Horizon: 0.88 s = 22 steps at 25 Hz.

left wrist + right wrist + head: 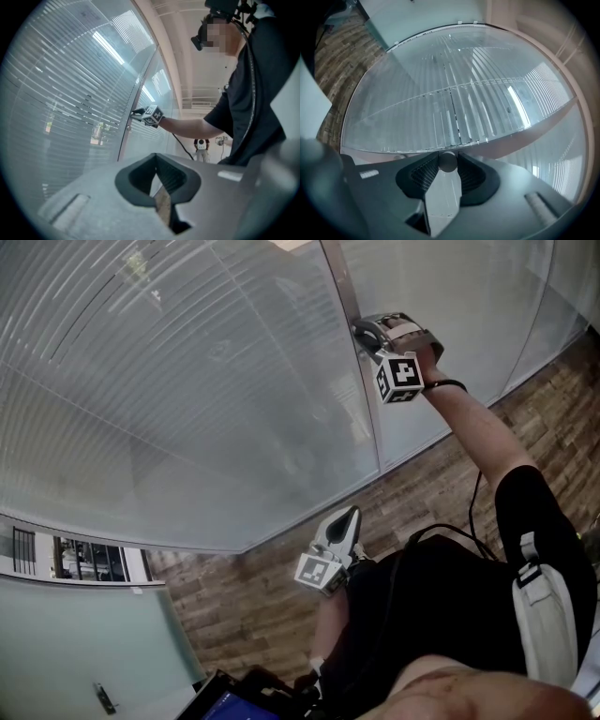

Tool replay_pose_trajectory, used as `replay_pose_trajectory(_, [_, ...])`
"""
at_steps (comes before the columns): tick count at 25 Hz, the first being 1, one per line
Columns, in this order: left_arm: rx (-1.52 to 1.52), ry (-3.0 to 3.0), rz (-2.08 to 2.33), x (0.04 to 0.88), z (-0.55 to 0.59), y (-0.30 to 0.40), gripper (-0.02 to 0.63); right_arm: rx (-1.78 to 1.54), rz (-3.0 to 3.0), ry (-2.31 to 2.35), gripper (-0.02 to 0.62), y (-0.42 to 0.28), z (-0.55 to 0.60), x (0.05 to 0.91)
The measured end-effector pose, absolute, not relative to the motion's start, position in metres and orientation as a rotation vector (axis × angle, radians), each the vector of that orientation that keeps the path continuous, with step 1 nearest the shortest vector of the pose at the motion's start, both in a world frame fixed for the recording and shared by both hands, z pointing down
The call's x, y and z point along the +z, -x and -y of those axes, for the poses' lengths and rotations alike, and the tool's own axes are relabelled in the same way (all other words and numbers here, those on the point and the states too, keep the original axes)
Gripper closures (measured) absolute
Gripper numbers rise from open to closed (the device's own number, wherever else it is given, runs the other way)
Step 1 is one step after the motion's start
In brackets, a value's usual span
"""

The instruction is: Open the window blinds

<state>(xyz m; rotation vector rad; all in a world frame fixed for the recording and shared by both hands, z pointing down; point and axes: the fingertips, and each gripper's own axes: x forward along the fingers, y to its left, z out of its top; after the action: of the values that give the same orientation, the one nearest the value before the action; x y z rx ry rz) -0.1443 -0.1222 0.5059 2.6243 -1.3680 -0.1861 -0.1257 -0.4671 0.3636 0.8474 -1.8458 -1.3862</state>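
While left blind (159, 381) fills far left, left gripper (350, 516) hangs near and low, jaws together, nothing in them. Right gripper (365, 331) is clamped on the one round knob (447, 161) at the frame post (367, 418). Second blind (459, 315) sits right of it.

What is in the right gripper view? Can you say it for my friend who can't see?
The jaws of the right gripper pinch a small round grey knob right at their tips. Behind it, white slatted blinds fill a big glass window, with a pale frame beside them and wood floor in the top left corner.
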Motion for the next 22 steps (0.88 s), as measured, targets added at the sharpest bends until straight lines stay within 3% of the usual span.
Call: replay_pose_trajectory(22, [-0.163,-2.630,1.364,0.504,0.122,0.146,0.604,-0.637,2.452,-1.177,0.468,0.116,0.473,0.346])
